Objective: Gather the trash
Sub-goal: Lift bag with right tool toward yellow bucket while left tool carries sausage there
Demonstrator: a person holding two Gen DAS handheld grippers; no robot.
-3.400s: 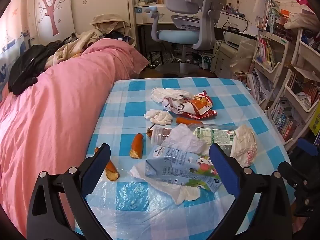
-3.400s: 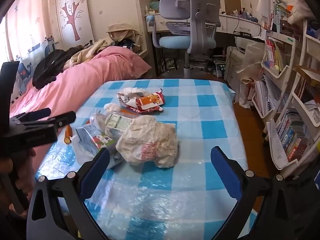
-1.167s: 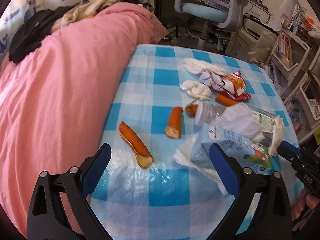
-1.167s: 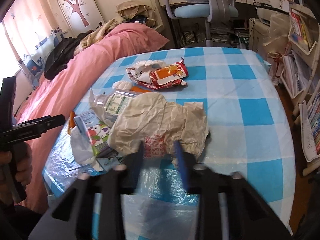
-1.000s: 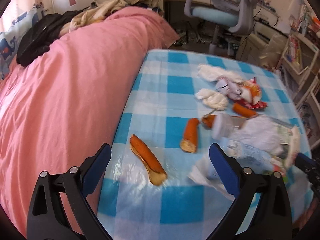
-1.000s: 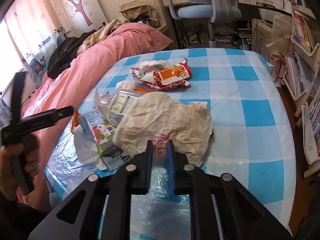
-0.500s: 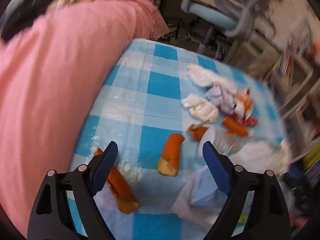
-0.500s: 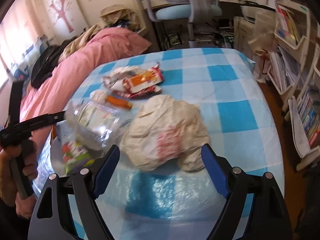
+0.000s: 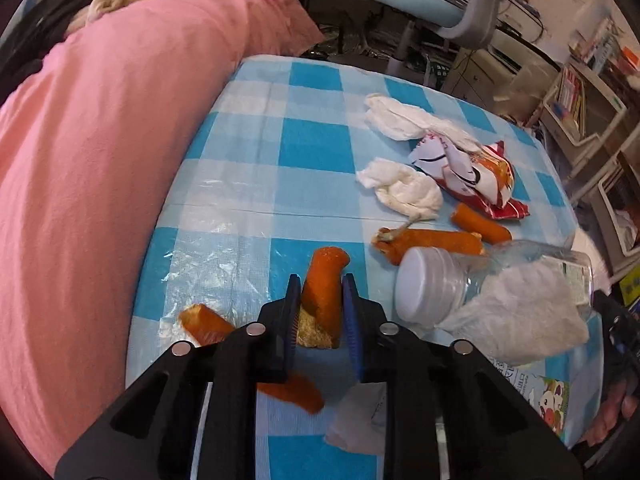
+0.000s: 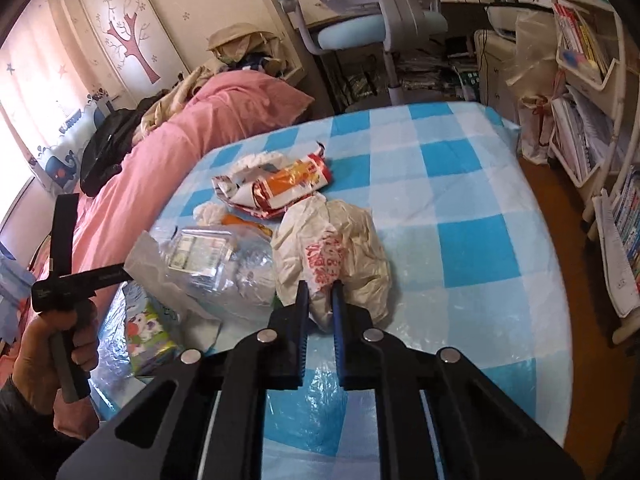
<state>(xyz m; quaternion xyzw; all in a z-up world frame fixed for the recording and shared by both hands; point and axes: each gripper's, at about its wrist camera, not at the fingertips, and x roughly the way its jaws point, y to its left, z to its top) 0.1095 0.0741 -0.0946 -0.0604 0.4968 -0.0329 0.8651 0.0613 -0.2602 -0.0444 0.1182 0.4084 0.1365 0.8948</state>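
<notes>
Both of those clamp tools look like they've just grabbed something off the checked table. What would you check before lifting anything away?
1. Left gripper has the orange peel between its fingers: ok, the jaws are closing on it.
2. Peel held firmly: cannot tell, only its near end sits between the fingers.
3. Right gripper shut on the crumpled plastic bag: ok.
4. Bag clear of the plastic bottle: not ok, they touch.
5. Somewhere to drop the trash: cannot tell, no bin shows.
</notes>
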